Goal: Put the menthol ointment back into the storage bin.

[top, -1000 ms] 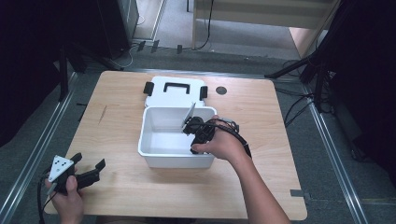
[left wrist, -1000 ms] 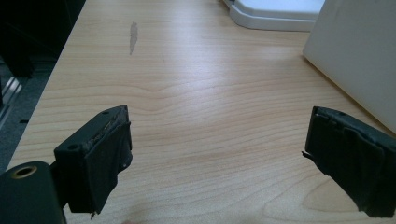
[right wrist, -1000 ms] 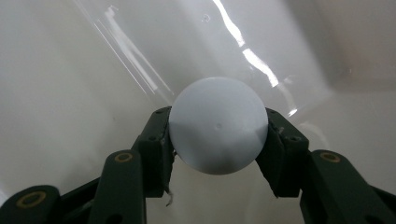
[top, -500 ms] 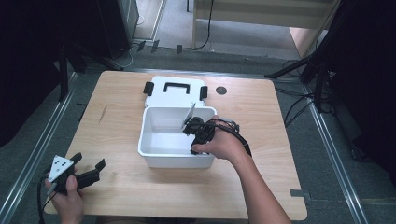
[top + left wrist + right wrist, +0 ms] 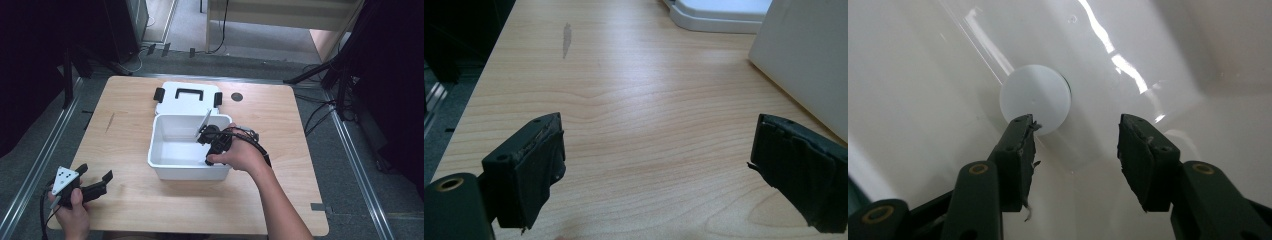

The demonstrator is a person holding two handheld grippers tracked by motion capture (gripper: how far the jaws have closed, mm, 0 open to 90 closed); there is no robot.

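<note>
A white open bin [image 5: 186, 171] stands mid-table. My right gripper [image 5: 212, 138] reaches down into the bin's right side, held by a hand. In the right gripper view, the right gripper [image 5: 1078, 131] is open above the glossy bin floor [image 5: 1168, 60]. A white round disc-like thing [image 5: 1037, 95] lies there, just past the left jaw's tip, and nothing sits between the jaws. My left gripper [image 5: 95, 173] rests low at the table's front left, open. In the left gripper view, bare wood lies between the spread jaws of the left gripper [image 5: 656, 150].
The bin's white lid [image 5: 187, 102], with black latches and a handle, lies flat behind the bin. A small black round spot [image 5: 237, 96] marks the table at the back right. The bin's outer wall [image 5: 809, 60] rises ahead right of the left gripper.
</note>
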